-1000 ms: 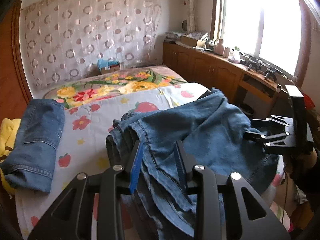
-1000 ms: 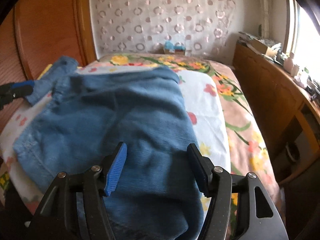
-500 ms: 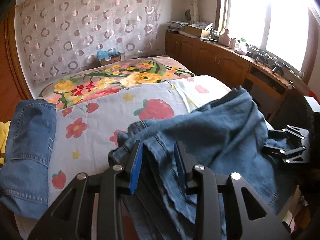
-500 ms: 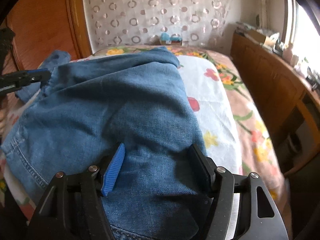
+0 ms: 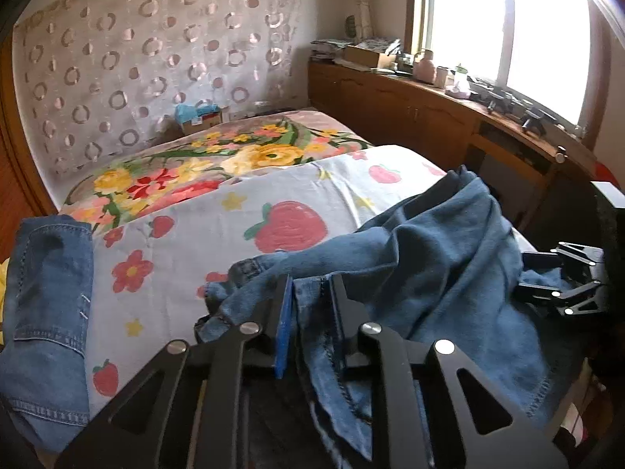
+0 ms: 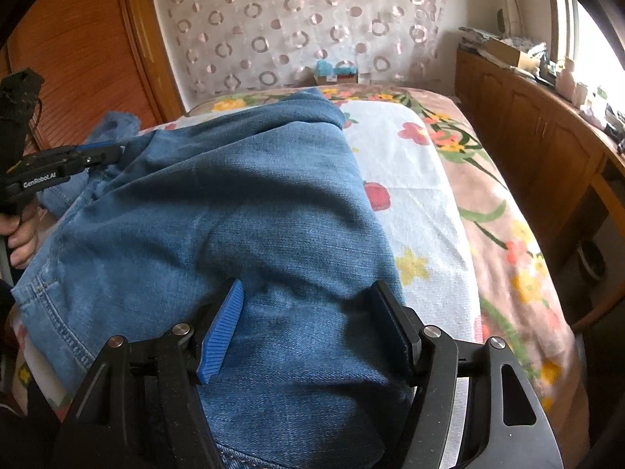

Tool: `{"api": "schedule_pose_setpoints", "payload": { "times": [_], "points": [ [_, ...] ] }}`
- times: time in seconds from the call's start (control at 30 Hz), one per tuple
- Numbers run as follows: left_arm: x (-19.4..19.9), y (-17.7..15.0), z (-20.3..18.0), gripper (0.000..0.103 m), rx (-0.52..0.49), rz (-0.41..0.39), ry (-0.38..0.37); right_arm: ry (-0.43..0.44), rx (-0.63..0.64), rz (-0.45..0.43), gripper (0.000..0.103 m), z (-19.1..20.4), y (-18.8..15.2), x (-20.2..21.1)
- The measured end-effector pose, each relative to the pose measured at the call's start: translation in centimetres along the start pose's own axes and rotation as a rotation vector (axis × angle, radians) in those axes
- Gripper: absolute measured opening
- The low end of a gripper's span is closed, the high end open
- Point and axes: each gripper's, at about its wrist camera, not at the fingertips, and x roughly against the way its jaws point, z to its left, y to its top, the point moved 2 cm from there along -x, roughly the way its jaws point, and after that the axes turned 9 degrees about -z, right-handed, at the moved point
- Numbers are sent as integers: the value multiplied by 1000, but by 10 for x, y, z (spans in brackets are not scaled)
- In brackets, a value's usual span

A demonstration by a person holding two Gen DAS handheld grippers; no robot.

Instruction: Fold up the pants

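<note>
The rumpled blue denim pants (image 5: 437,258) lie on the strawberry-print white sheet (image 5: 234,234), where the left gripper (image 5: 310,308), jaws just closing, pinches a seamed edge. Only the left wrist view shows a second folded pair of jeans (image 5: 47,297) beside that sheet. Only the right wrist view shows the right gripper (image 6: 308,324) spread wide over the pants' broad denim, though its grip there is unclear.

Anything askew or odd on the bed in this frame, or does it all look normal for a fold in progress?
Nothing damaged or spilled. The jeans being folded lie bunched and rumpled on the strawberry-print sheet, edges uneven, as expected mid-fold. The left gripper has just been closing its jaws on a denim edge. A second pair of jeans lies folded at the left.
</note>
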Motion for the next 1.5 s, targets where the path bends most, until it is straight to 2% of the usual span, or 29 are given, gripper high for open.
{"api": "schedule_pose_setpoints", "payload": {
  "times": [0.13, 0.3, 0.33, 0.4, 0.47, 0.53, 0.7, 0.9, 0.97, 1.03, 1.07, 1.2, 1.33, 1.5],
  "points": [
    [20, 11, -4, 7, -2, -62, 21, -4, -3, -7, 68, 0, 0, 1],
    [73, 33, 6, 6, 64, -241, 71, -21, 11, -40, 68, 1, 2, 8],
    [82, 36, 13, 6, 79, -260, 117, -19, 16, -50, 68, 3, 0, 11],
    [78, 32, 30, 6, 104, -226, 159, -17, 23, -58, 68, 4, 0, 14],
    [60, 19, 52, 6, 169, -137, 162, -6, 23, -62, 68, 5, 0, 17],
    [52, 7, 57, 6, 171, -93, 157, 8, 16, -59, 68, 4, 0, 18],
    [55, -4, 47, 7, 144, -90, 146, 71, -23, -62, 68, -6, 12, 30],
    [50, -7, 39, 7, 125, -80, 158, 50, 26, -65, 61, -23, 49, 27],
    [47, -7, 36, 11, 122, -73, 151, 55, 45, -49, 49, -28, 65, 15],
    [44, -7, 32, 14, 110, -63, 147, 86, 58, -22, 43, -30, 78, 0],
    [45, -6, 28, 16, 98, -64, 151, 110, 61, -1, 34, -30, 82, -8],
    [52, -2, 9, 19, 70, -89, 108, 119, 91, 41, 26, -26, 91, -35],
    [49, -2, -16, 19, 56, -87, 27, 145, 100, 50, 25, -19, 94, -47],
    [21, -19, -34, 19, 20, -5, -9, 152, 127, 65, 25, -12, 100, -62]
  ]
}}
